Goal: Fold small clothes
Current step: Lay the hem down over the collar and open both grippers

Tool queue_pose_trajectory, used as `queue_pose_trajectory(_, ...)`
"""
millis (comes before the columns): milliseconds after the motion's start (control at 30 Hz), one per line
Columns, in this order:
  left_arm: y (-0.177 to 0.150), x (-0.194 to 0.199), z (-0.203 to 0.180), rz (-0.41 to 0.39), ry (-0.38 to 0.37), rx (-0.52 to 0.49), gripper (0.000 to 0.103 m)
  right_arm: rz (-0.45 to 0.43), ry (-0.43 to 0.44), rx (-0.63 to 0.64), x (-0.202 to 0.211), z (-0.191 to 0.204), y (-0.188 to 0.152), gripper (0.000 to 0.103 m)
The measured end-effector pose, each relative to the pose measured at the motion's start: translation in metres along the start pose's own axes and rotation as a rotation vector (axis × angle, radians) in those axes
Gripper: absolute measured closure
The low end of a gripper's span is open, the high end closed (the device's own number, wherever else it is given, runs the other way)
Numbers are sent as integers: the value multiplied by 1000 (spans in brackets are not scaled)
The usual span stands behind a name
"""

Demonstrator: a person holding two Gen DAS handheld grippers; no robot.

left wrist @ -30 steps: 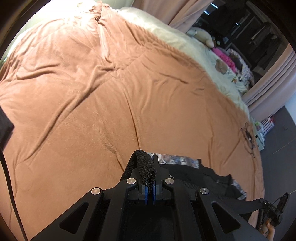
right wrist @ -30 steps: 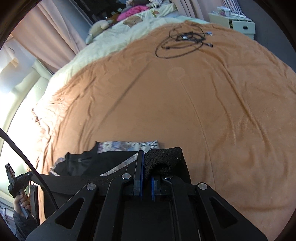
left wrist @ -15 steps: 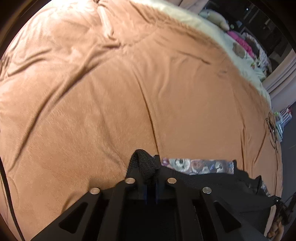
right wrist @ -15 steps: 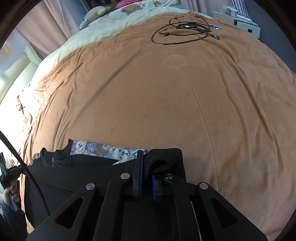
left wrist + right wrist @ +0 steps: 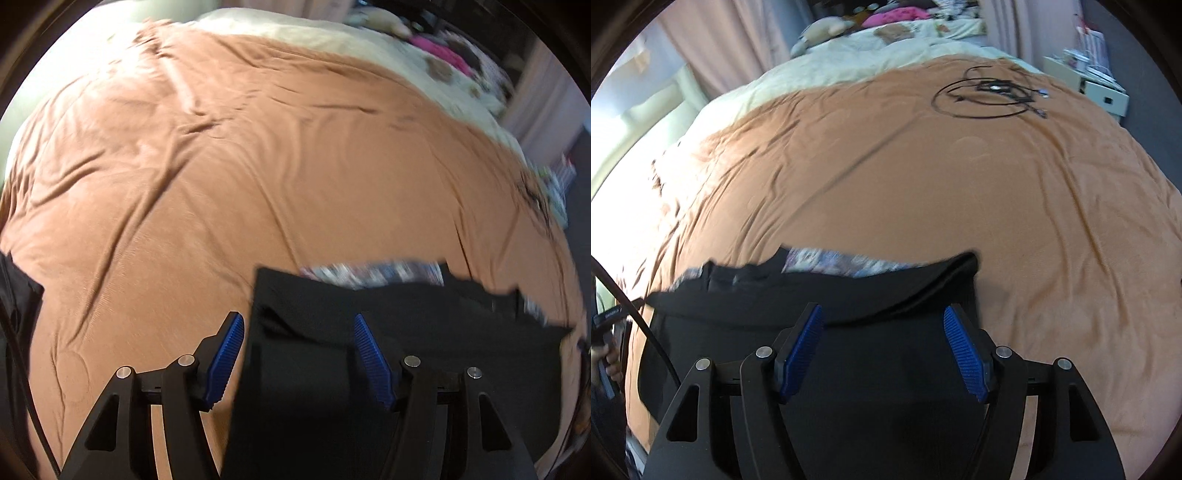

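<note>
A small black garment [image 5: 369, 332] [image 5: 886, 295] lies folded over on the orange blanket [image 5: 258, 166] [image 5: 960, 184], with a strip of patterned print [image 5: 369, 273] [image 5: 842, 262] showing along its far edge. My left gripper [image 5: 299, 338] is over the garment's left end. Its jaws are opening, and the blue pads [image 5: 227, 354] stand apart from the cloth that lies between them. My right gripper [image 5: 882, 332] hovers over the garment's right end. Its jaws are opening too, pads [image 5: 964, 354] clear of the fabric underneath.
A coil of black cable [image 5: 990, 96] rests on the far right of the blanket. Cream bedding [image 5: 849, 55] with soft toys [image 5: 823, 27] lies at the head of the bed. A white bedside unit [image 5: 1100, 92] stands at the right. A hand [image 5: 605, 362] shows at the left edge.
Both grippers were shut on the garment's black corners and carried them forward. Now both have let go, jaws spread wide, and the folded garment lies on the blanket.
</note>
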State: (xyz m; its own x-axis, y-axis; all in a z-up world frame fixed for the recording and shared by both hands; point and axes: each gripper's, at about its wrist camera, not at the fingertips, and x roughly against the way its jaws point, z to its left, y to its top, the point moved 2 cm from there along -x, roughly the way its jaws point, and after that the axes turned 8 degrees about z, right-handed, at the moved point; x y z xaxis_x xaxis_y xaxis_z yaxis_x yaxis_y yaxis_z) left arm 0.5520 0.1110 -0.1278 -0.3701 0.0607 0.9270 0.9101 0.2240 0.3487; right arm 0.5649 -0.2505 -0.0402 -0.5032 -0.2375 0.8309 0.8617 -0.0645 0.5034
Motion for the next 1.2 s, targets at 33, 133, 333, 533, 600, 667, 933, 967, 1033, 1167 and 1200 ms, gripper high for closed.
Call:
queue_pose_trajectory(33, -4, -1, -7, 7, 7, -25, 39, 16, -2, 9, -2, 5, -4, 37)
queue_pose_trajectory(133, -17, -11, -31, 40, 28, -110, 39, 68, -13, 48, -10, 19, -13, 37)
queue_pose_trajectory(333, -31, -34, -57, 107, 46, -189, 39, 151, -47, 103, -37, 41, -12, 42)
queue_pose_trajectory(533, -33, -58, -71, 137, 82, -227, 39, 194, -118, 157, -70, 54, 3, 43)
queue_pose_trajectory(600, -29, -62, -74, 123, 91, -236, 39, 192, -140, 169, -79, 55, 10, 43)
queue_pose_trajectory(667, -21, -66, -77, 117, 95, -237, 39, 189, -152, 177, -87, 58, 19, 43)
queue_pose_trajectory(933, 25, -90, -95, 81, 129, -238, 38, 179, -192, 180, -117, 66, 59, 43)
queue_pose_trajectory(967, 31, -93, -97, 79, 132, -237, 38, 179, -193, 178, -121, 67, 59, 43)
queue_pose_trajectory(1033, 40, -98, -99, 72, 138, -235, 38, 171, -196, 167, -126, 67, 68, 43)
queue_pose_trajectory(1167, 58, -105, -104, 59, 132, -221, 38, 163, -200, 143, -140, 70, 81, 43)
queue_pose_trajectory(1200, 63, -106, -104, 52, 126, -212, 38, 161, -202, 137, -143, 70, 84, 43)
